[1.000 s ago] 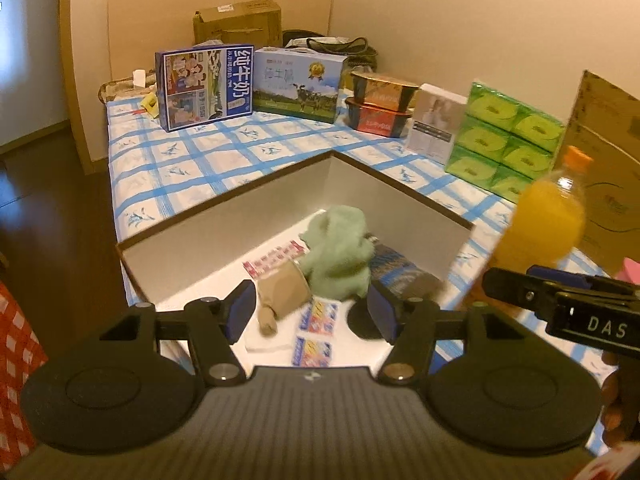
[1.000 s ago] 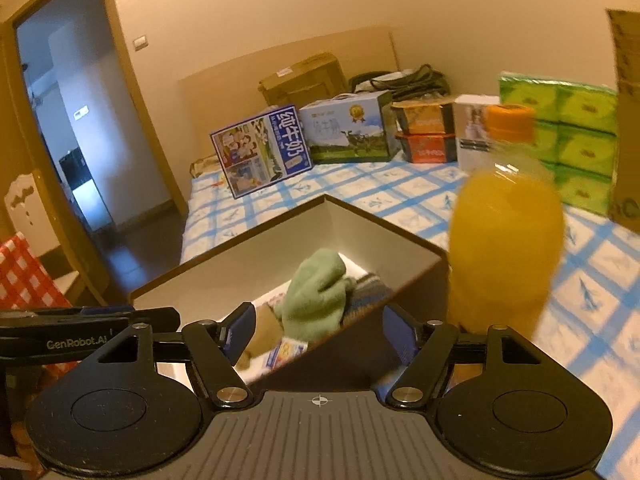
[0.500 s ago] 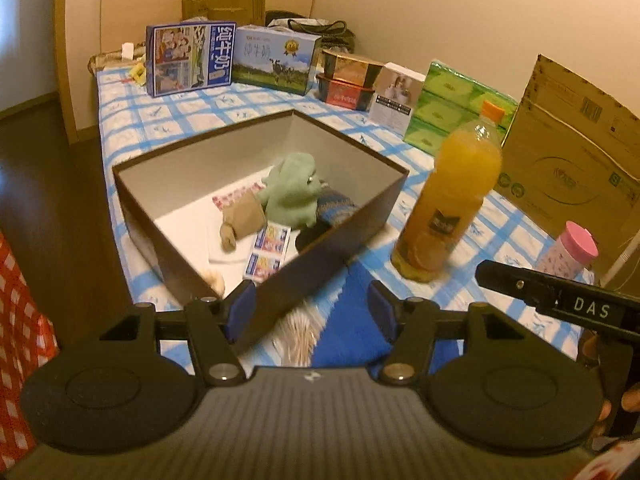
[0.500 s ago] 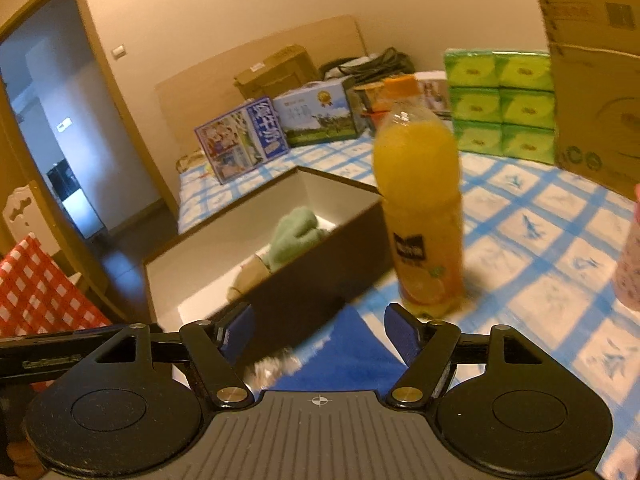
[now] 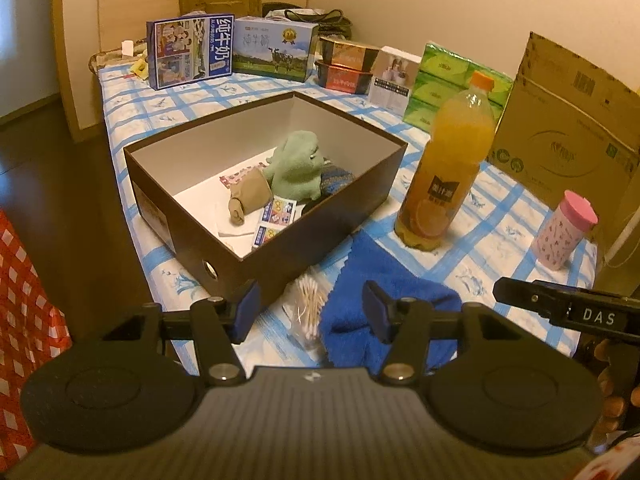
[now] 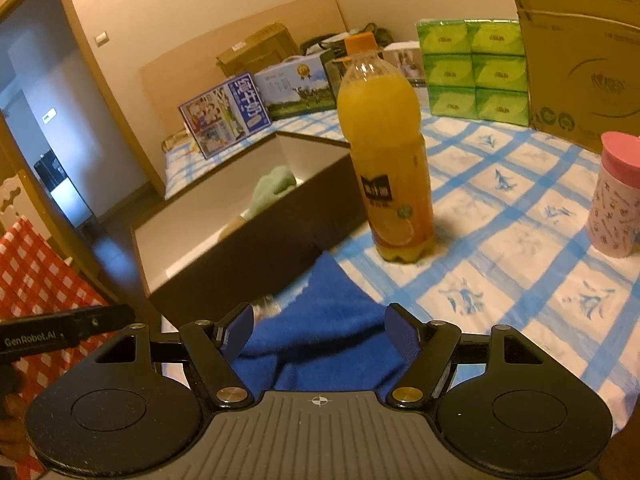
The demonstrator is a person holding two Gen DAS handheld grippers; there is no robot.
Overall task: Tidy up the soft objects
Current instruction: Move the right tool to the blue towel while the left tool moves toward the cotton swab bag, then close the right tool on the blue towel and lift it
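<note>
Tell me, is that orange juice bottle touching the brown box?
Apart. In the left wrist view, a strip of checked tablecloth shows between the bottle and the box. The right wrist view shows the same gap.

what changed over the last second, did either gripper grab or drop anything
Both grippers pulled back from the box toward the table's near edge; the left gripper and right gripper now hang open over the blue towel, gripping nothing. Unchanged: green plush and packets in the box, orange bottle upright beside it.
</note>
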